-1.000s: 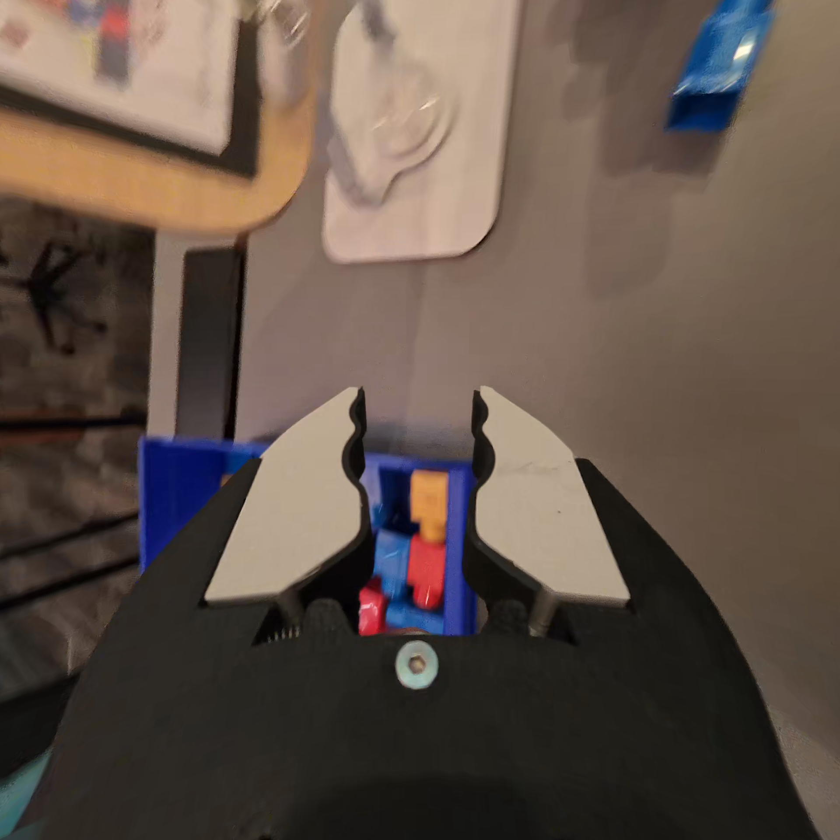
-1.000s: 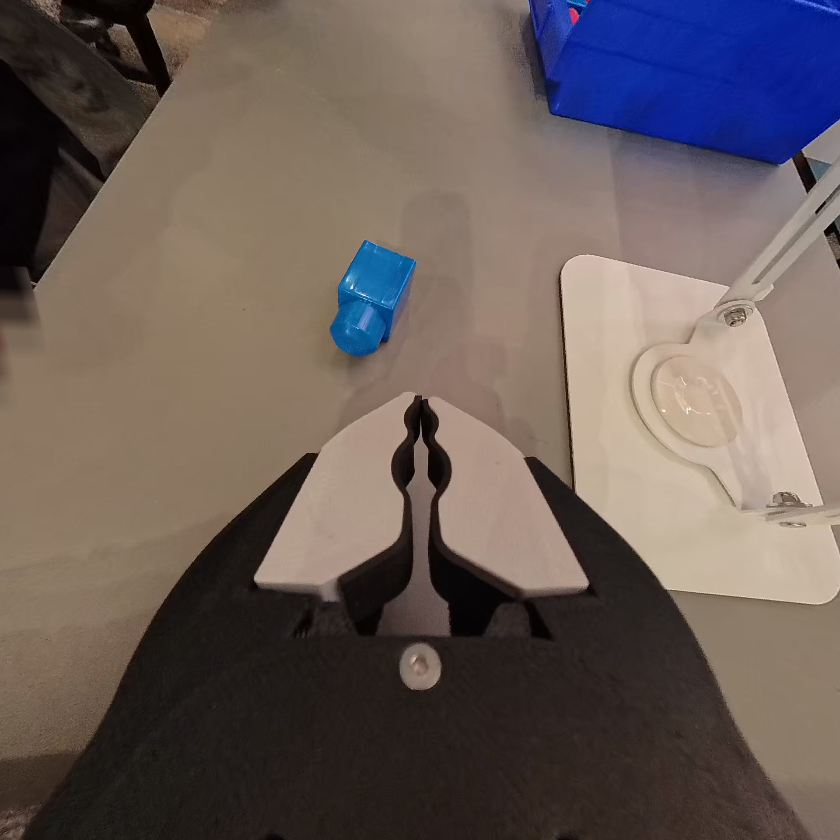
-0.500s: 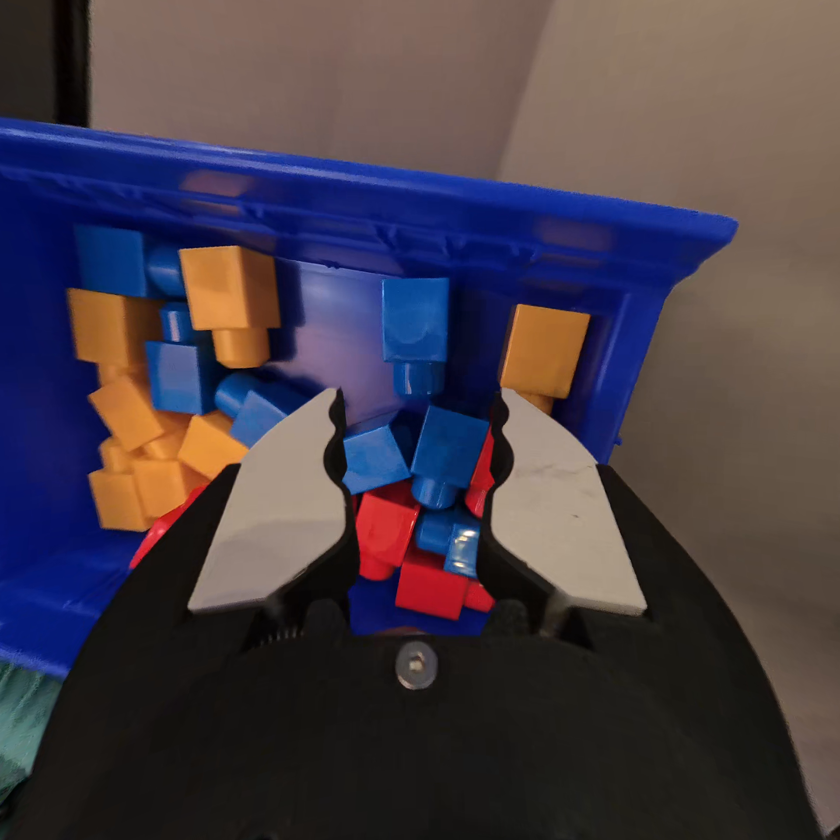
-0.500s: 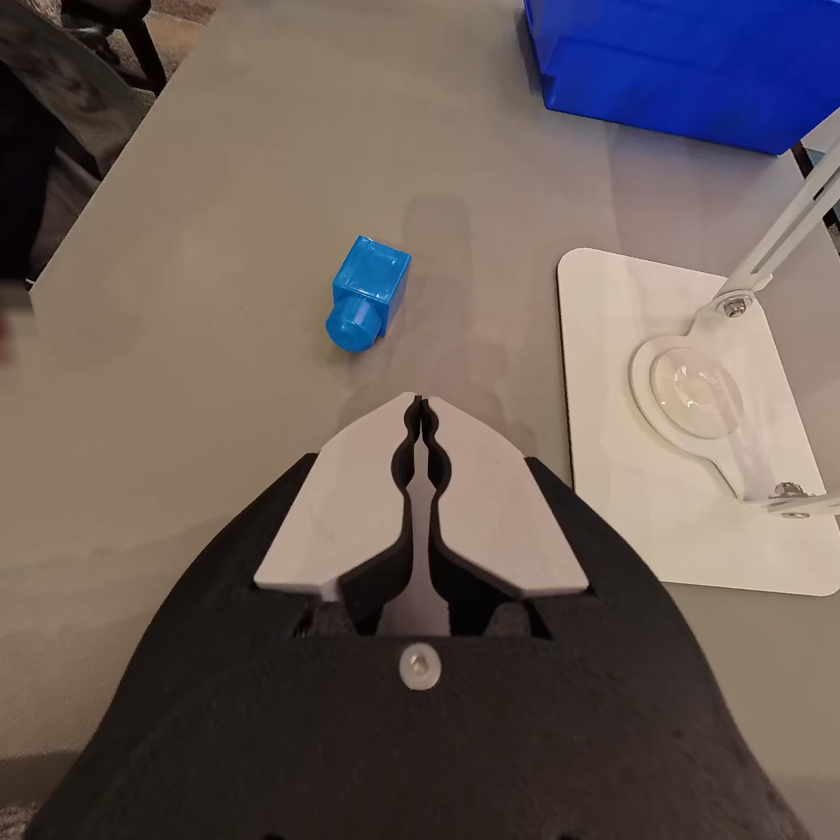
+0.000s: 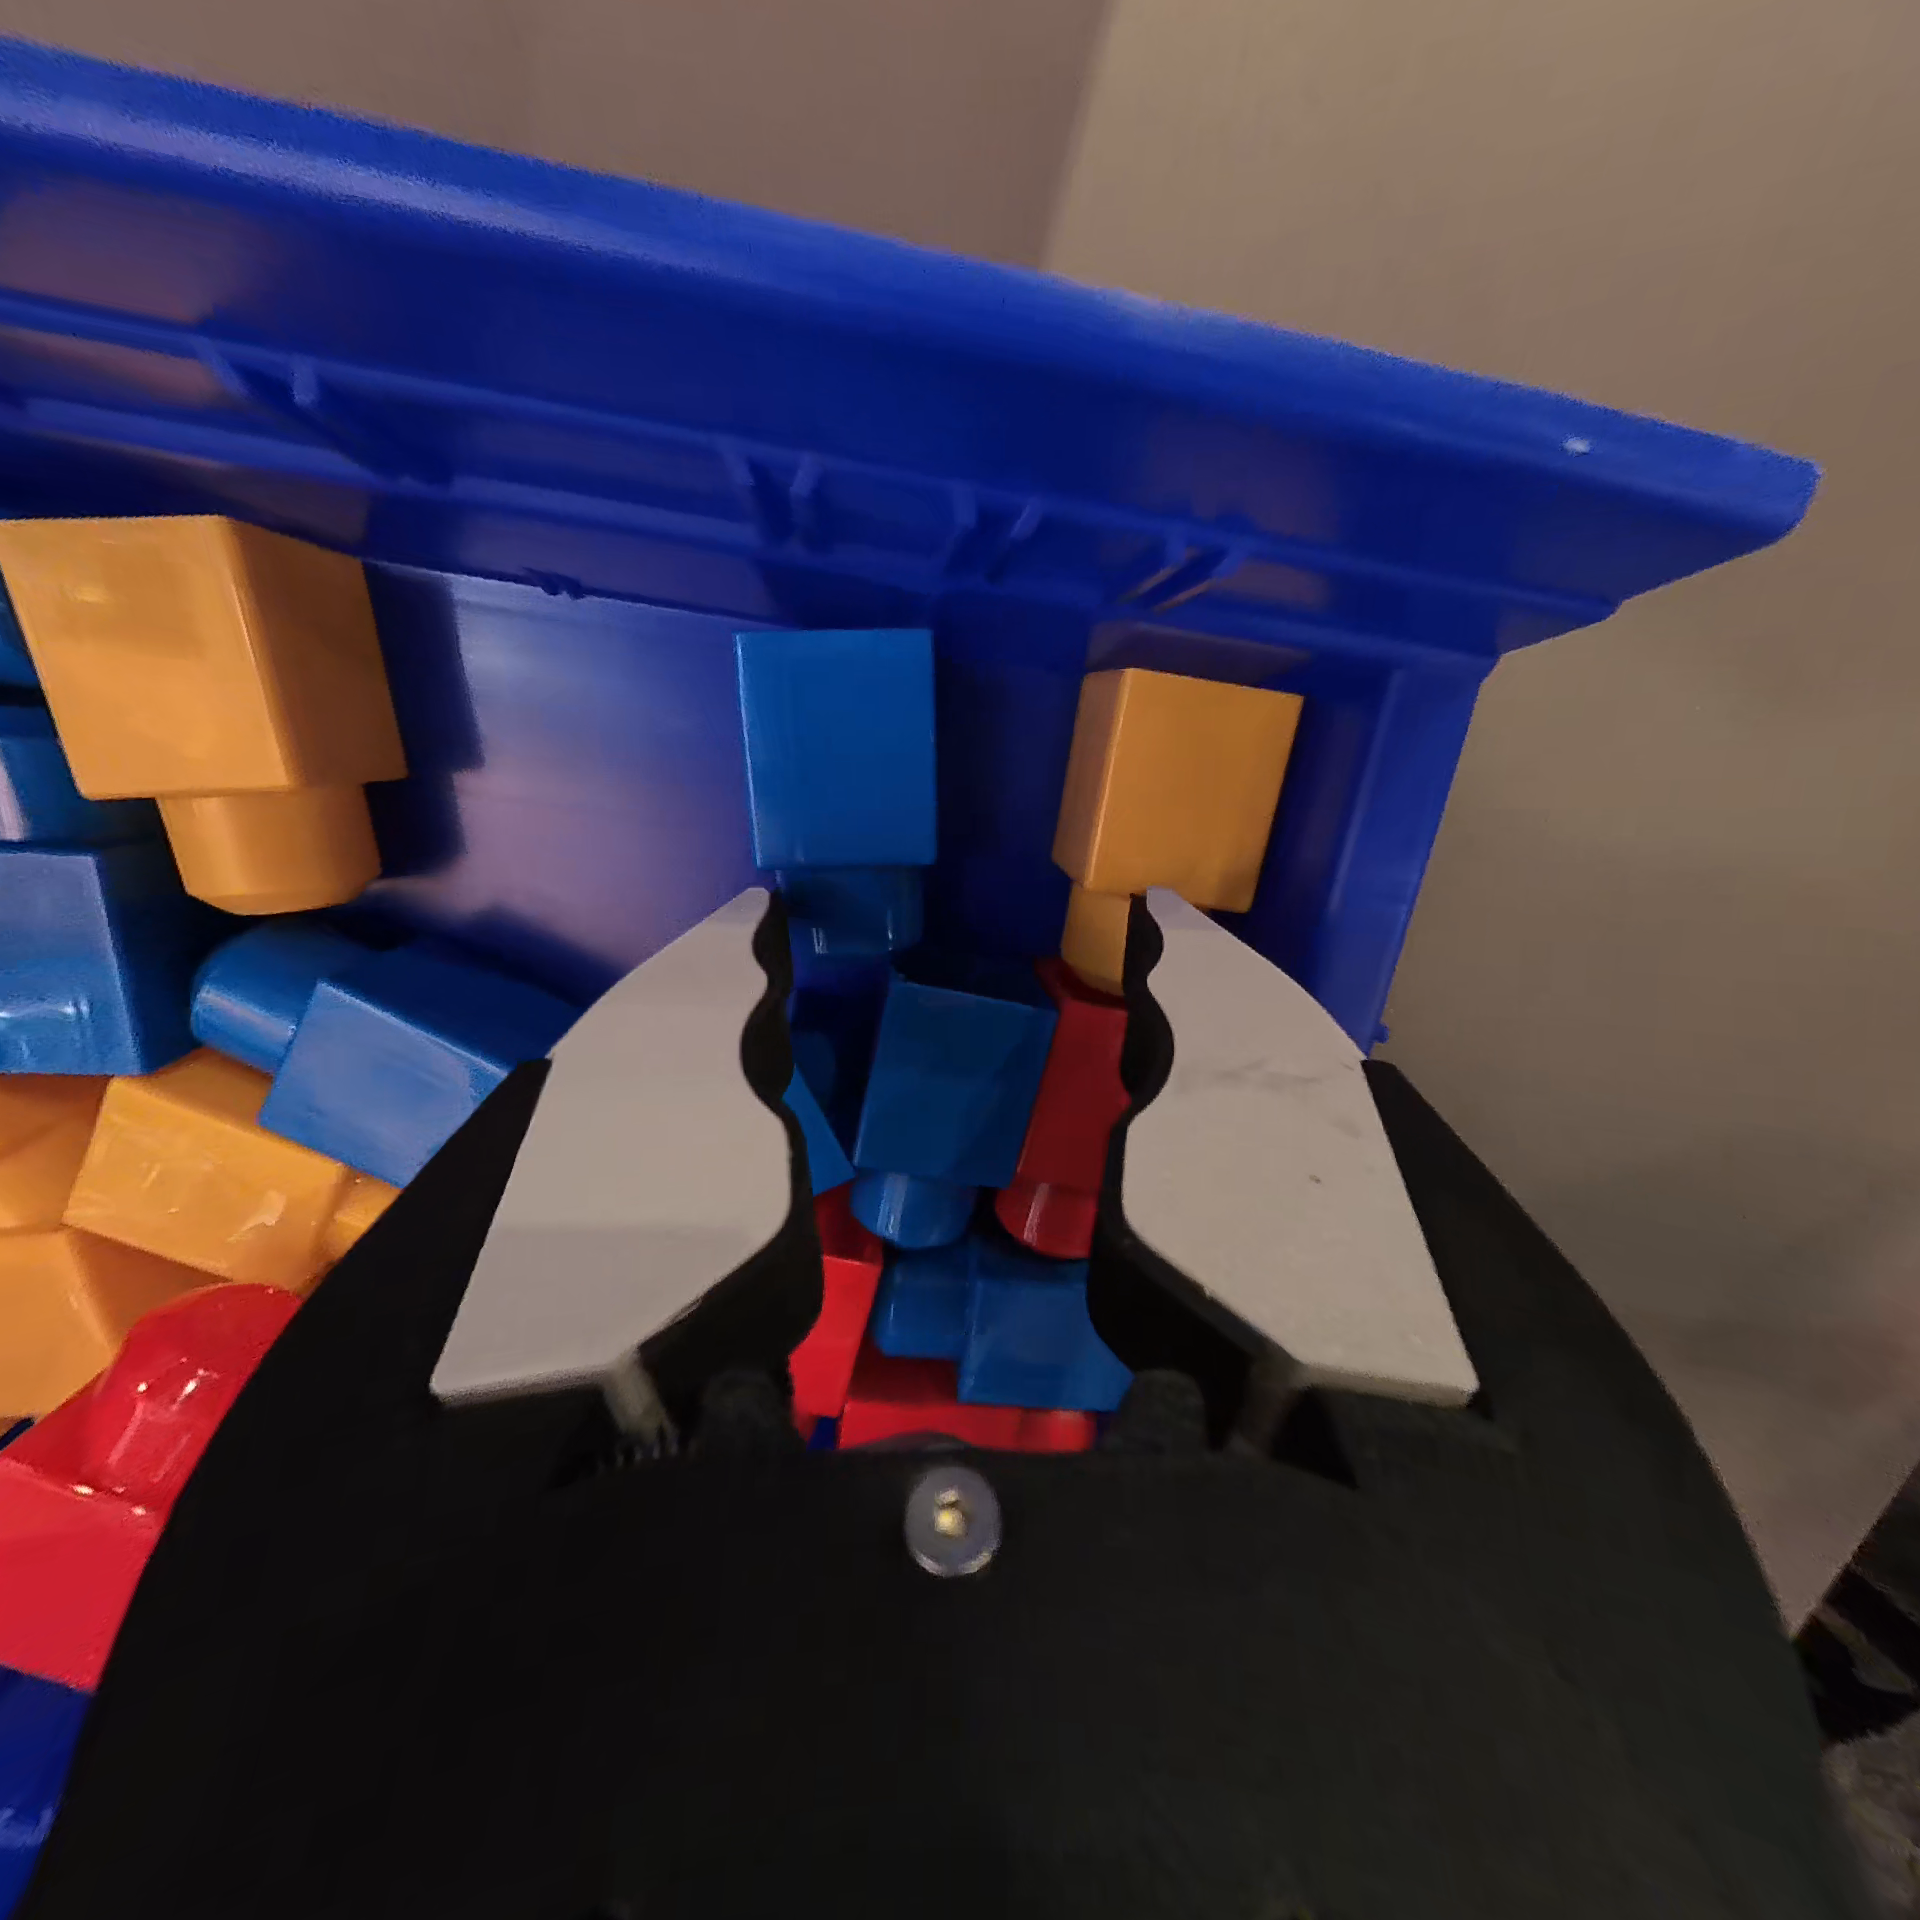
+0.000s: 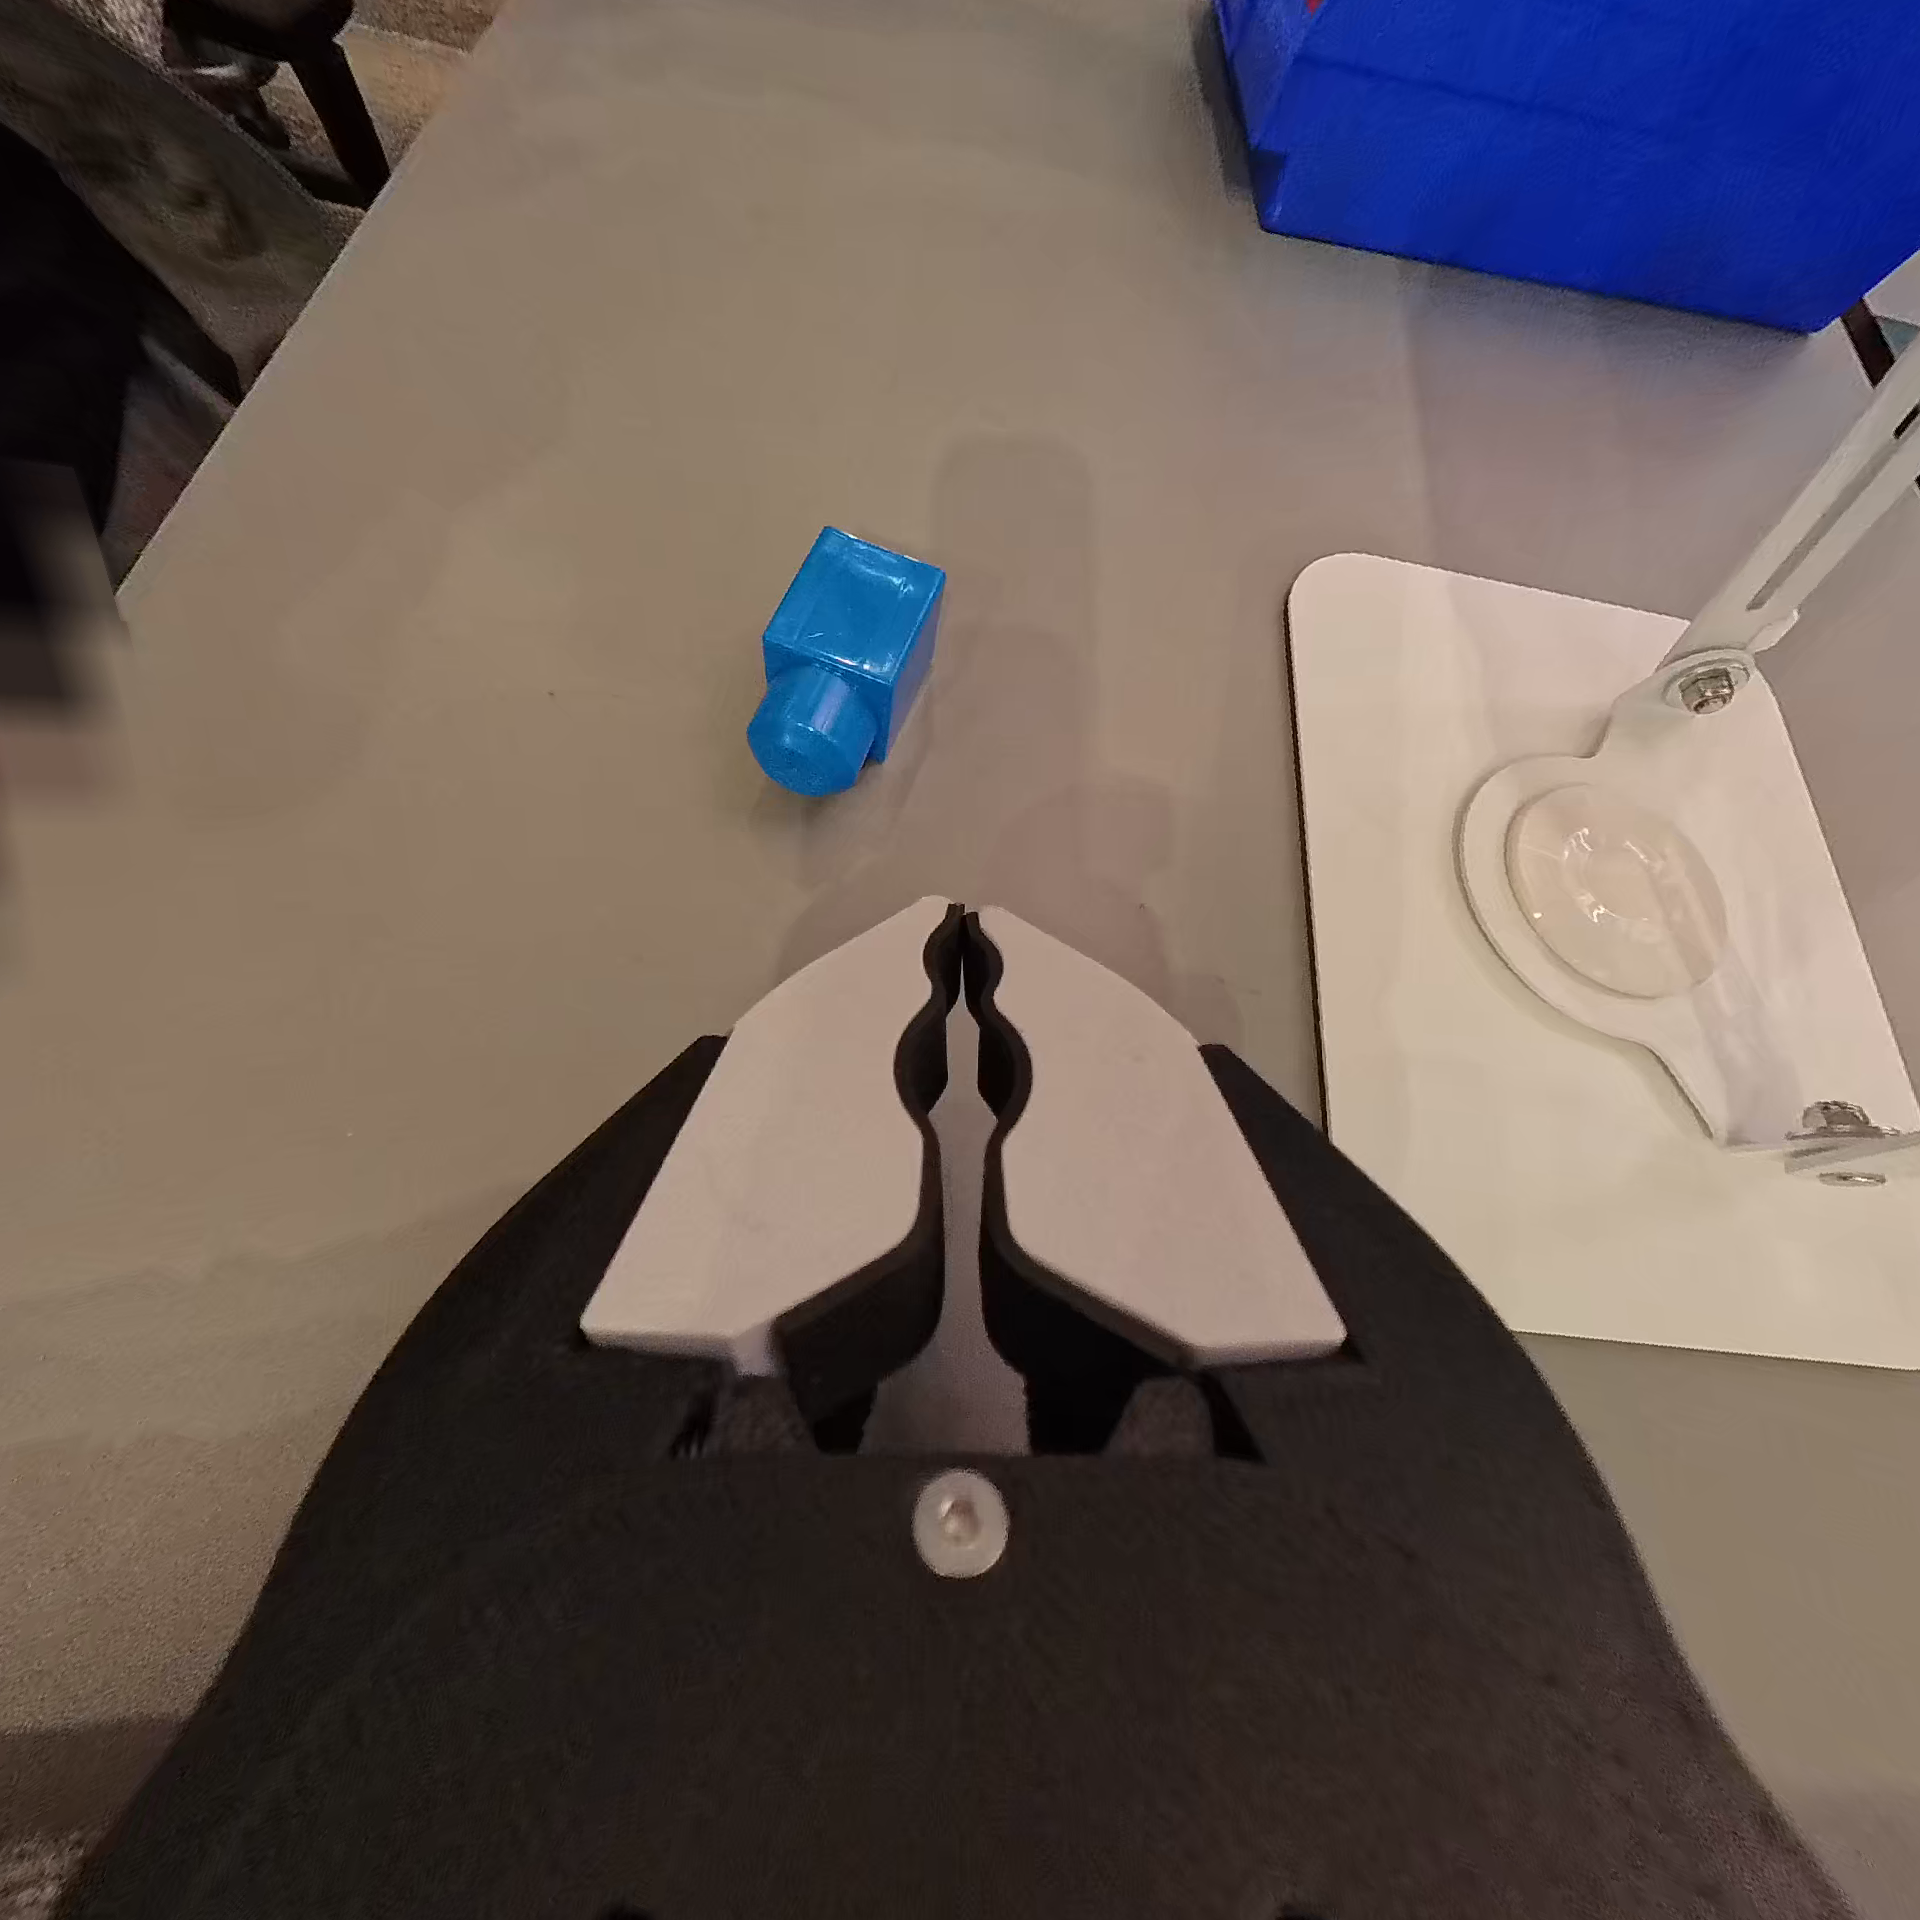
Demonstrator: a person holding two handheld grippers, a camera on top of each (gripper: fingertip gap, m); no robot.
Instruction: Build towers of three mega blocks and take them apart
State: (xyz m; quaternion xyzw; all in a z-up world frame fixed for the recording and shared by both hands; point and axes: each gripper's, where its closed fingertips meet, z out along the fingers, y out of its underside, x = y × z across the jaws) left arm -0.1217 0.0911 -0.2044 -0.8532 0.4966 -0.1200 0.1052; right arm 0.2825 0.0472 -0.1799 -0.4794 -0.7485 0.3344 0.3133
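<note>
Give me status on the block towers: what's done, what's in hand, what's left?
Done: no tower shows in either view; one blue block lies on its side on the grey table. In hand: nothing gripped. The left gripper is open over the mixed blocks in the blue bin, with a blue block between its fingers. The right gripper is shut and empty. Left: essentially all stacking and unstacking.

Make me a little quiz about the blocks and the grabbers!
1. True or false: the right gripper is shut with nothing in it.
2. How does the blue block on the table lie? A) upright B) on its side C) stacked on another
3. Fill in: the open left gripper reaches into a blue ____ of blocks.

Key: 1 true; 2 B; 3 bin.
</note>
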